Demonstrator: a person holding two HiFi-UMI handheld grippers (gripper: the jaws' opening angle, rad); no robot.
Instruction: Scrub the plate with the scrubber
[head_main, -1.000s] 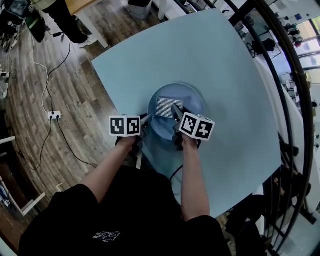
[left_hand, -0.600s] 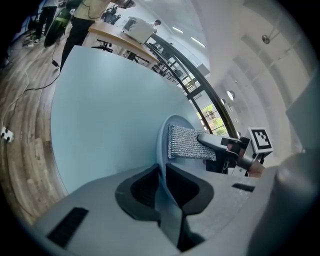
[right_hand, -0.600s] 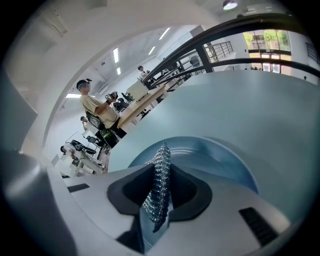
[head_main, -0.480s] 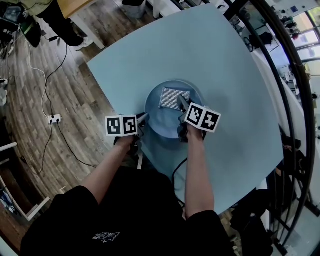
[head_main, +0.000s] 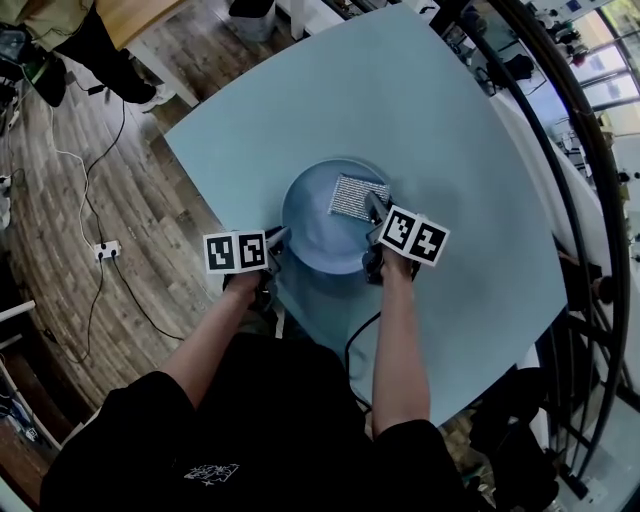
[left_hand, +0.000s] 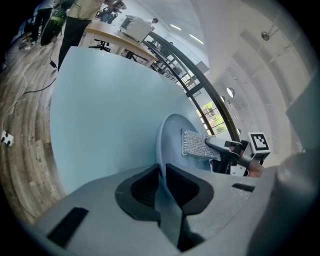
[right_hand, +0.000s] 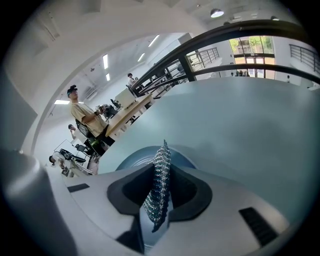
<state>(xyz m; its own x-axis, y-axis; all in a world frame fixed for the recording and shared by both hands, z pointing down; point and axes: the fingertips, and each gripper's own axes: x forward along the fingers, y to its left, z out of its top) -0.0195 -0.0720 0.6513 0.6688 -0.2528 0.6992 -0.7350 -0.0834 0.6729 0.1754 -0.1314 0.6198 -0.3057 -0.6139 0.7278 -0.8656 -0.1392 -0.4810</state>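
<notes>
A blue plate (head_main: 318, 240) lies on the pale blue table (head_main: 450, 150) in the head view. My left gripper (head_main: 276, 238) is shut on the plate's near left rim (left_hand: 161, 150), which runs between its jaws in the left gripper view. My right gripper (head_main: 375, 207) is shut on a silver mesh scrubber (head_main: 358, 196), held flat against the plate's far right part. In the right gripper view the scrubber (right_hand: 159, 182) stands edge-on between the jaws with the plate (right_hand: 135, 156) behind it. The left gripper view shows the scrubber (left_hand: 199, 145) on the plate and the right gripper (left_hand: 220, 146).
The table's left edge (head_main: 215, 215) drops to a wooden floor (head_main: 90, 180) with cables and a power strip (head_main: 105, 248). A dark curved railing (head_main: 570, 190) runs along the right. A person (right_hand: 85, 117) stands by desks far off.
The right gripper has slid the scrubber across the plate away from me and to the right. The left gripper keeps its hold on the rim.
</notes>
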